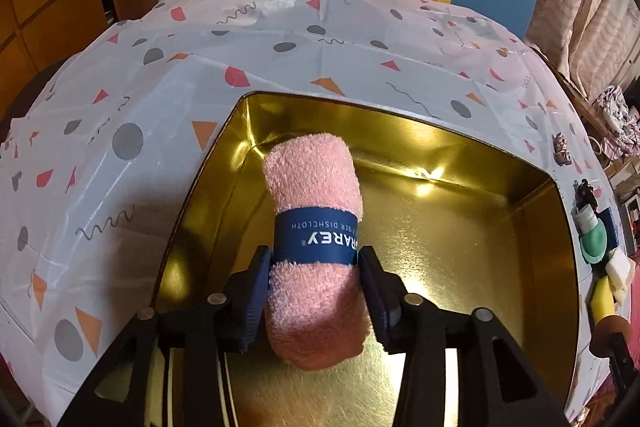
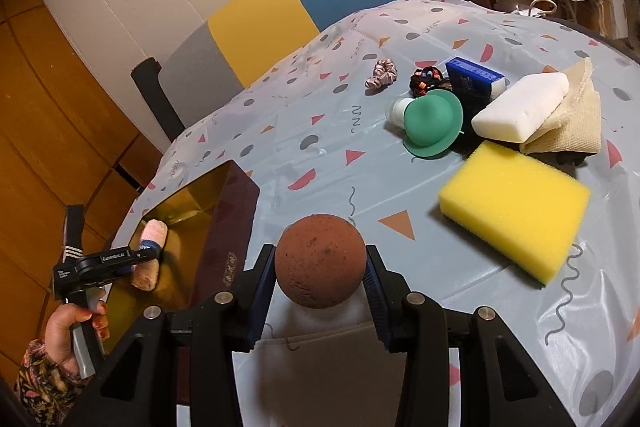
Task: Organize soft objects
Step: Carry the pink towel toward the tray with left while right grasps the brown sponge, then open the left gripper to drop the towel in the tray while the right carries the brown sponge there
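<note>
My left gripper [image 1: 316, 259] is shut on a rolled pink dishcloth [image 1: 312, 187] with a blue paper band, held over the inside of a gold tin box [image 1: 480, 227]. The right wrist view shows the same cloth [image 2: 150, 251] in the left gripper [image 2: 140, 257] above the tin [image 2: 188, 199]. My right gripper [image 2: 320, 267] is shut on a brown foam ball [image 2: 320, 259], held above the patterned tablecloth to the right of the tin.
On the table to the right lie a yellow sponge [image 2: 516, 211], a white sponge [image 2: 520, 113], a beige cloth [image 2: 576, 123], a green rubber cap [image 2: 434, 125], a blue box [image 2: 474, 75], a pink scrunchie [image 2: 380, 73] and dark hair ties [image 2: 426, 79]. A chair [image 2: 280, 23] stands behind.
</note>
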`<state>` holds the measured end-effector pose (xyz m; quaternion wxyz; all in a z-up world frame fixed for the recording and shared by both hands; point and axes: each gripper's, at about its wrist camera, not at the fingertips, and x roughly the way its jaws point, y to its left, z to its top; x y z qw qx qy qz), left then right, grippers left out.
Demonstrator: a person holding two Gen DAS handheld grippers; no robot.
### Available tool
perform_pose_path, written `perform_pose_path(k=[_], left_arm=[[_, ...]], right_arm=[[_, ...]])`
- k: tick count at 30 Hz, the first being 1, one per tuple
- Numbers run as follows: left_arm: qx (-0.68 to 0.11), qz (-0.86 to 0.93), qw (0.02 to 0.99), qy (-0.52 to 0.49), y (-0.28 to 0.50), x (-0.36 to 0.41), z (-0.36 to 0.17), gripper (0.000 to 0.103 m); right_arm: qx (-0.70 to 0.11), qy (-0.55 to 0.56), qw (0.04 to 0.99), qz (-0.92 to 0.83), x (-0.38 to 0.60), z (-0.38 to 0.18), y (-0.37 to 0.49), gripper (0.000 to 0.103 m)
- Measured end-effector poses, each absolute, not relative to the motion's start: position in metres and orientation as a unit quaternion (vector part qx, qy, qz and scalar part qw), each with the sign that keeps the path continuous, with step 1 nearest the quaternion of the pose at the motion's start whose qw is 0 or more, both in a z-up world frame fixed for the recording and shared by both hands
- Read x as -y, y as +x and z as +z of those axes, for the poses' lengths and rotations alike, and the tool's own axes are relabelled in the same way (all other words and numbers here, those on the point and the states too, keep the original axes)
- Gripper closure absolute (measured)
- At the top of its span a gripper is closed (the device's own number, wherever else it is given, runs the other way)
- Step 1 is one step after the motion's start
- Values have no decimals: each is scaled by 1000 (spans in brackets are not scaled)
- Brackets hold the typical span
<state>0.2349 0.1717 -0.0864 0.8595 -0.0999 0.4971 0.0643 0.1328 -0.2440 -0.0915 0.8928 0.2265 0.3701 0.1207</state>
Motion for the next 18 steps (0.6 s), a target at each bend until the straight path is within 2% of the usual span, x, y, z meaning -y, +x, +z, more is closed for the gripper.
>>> perform_pose_path(k=[3, 8, 13, 18], left_arm=[[-490, 67, 863, -100, 229, -173, -77, 51], [-427, 91, 887, -149, 190, -179, -46, 40], [-391, 85, 899, -178, 143, -166, -36, 40], [-394, 65, 897, -189, 119, -147, -45, 40]], right_arm=[[-372, 231, 891, 121, 245, -91, 131, 60], [-376, 234, 888, 126, 242, -90, 129, 60], [-372, 232, 888, 141, 235, -82, 131, 60], [-360, 217, 892, 166, 218, -66, 135, 60]])
